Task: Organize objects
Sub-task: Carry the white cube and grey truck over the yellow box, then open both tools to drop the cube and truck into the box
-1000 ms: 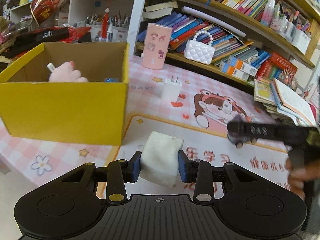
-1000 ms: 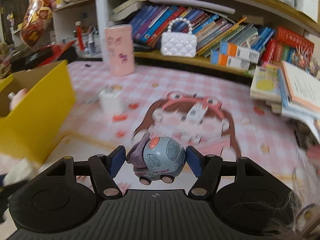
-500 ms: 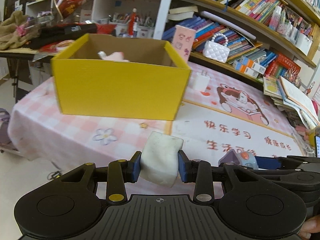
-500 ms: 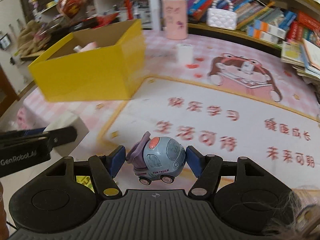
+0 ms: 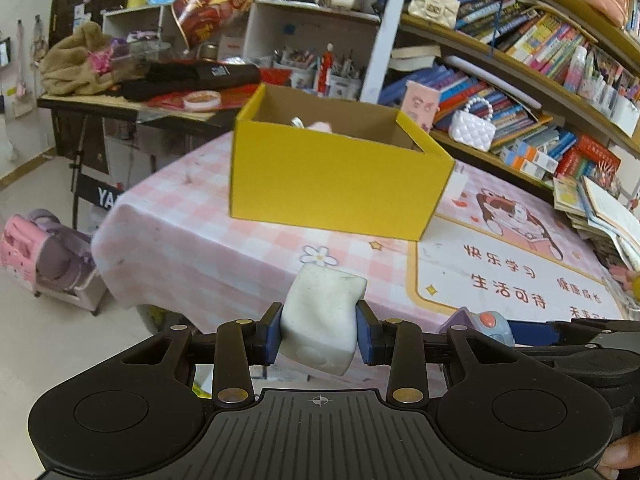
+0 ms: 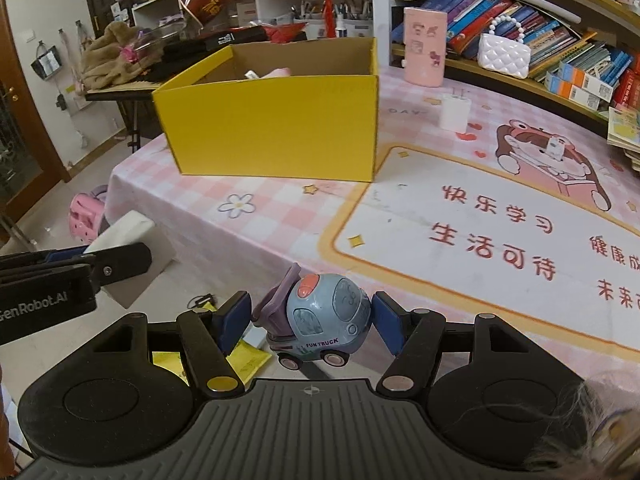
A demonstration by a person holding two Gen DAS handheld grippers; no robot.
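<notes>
Near table edge, L tool [image 5: 319,332] clamped on white block [image 5: 322,320], R tool [image 6: 313,322] w/ toy truck [image 6: 316,326] betw. pads.

You have one yellow box [image 6: 276,136], one white foam block [image 5: 320,322], one toy truck [image 6: 320,320], one white charger [image 6: 453,112], one pink cup [image 6: 424,46] and two white handbags [image 5: 472,130].

Bare desk [image 6: 304,216] lies before the yellow box [image 6: 276,136], whose top is open; a charger [image 6: 453,112] stands just right.
</notes>
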